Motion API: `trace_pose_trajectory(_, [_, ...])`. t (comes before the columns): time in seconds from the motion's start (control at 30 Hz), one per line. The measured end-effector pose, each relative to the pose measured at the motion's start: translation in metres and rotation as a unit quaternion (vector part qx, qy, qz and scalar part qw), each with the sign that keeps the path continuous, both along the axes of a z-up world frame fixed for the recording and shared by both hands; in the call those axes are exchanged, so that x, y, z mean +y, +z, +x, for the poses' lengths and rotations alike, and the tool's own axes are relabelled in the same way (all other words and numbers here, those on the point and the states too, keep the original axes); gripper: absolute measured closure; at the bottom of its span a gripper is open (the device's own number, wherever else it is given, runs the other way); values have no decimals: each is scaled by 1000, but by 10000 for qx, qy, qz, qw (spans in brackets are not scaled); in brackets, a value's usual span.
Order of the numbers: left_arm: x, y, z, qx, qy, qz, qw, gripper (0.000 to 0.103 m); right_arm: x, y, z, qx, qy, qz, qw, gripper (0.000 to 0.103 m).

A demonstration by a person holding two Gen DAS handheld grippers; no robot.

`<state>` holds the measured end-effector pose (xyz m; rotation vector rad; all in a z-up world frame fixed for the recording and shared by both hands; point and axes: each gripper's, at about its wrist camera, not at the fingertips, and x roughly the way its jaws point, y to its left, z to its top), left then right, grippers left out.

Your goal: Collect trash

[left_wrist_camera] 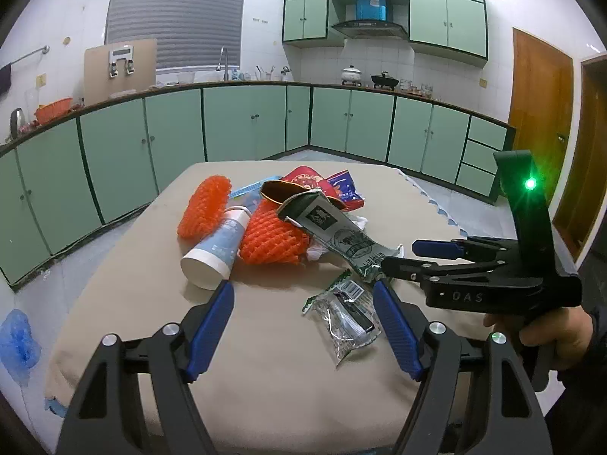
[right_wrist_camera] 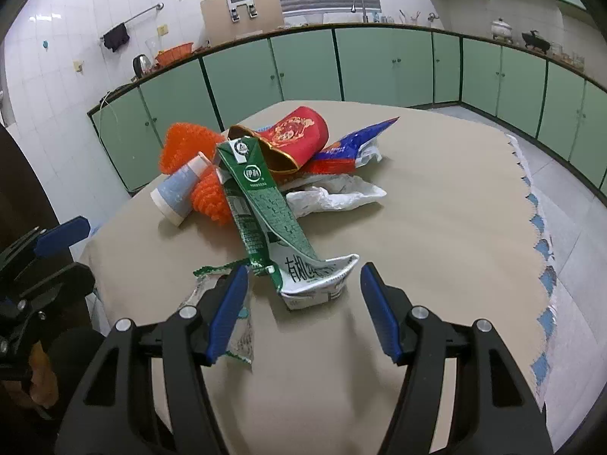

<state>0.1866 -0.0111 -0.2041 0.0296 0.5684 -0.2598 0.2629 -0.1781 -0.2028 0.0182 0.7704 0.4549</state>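
Trash heap, gathered at the middle of the beige-clothed table point(right_wrist_camera: 436, 208). Flattened green-and-white milk carton point(right_wrist_camera: 265, 204) is laid toward six o'clock, its end between the unclenched right gripper point(right_wrist_camera: 303, 295), presumably lined up for pickup. Left gripper point(left_wrist_camera: 303, 318): released, nothing grasped.

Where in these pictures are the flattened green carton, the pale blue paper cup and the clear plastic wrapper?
Green carton point(right_wrist_camera: 265, 204): right wrist view, on its printed green face.
Paper cup point(left_wrist_camera: 218, 248): left wrist view, on its blue side wall.
Clear wrapper point(left_wrist_camera: 343, 322): left wrist view, on its crinkled middle.
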Motion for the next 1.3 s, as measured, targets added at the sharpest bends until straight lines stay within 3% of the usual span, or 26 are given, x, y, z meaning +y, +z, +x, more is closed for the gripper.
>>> trace_pose_trajectory(0.23, [-1,-23,14,232,-59,72,9997,33,3,-7,5,44,65,-80,9999,40])
trace_pose_trajectory(0.5, [8,-28,17,266,39,73,9996,33,5,-11,19,101,202,8,9997,36])
trace_pose_trajectory(0.6, [8,-29,18,276,51,98,9996,33,9,-10,18,154,351,-29,9993,47])
trace_pose_trajectory(0.87, [16,-30,17,321,162,69,9993,34,8,-6,-5,171,478,-71,9987,56])
trace_pose_trajectory(0.9, [18,-30,16,333,153,58,9993,34,6,-5,-7,176,442,-61,9988,73])
trace_pose_trajectory(1.1, [10,-32,5,350,13,96,9993,34,-6,-4,-21,355,367,71,9987,75])
trace_pose_trajectory(1.3, [10,-31,2,334,29,47,9994,34,-12,2,-30,515,295,381,9975,92])
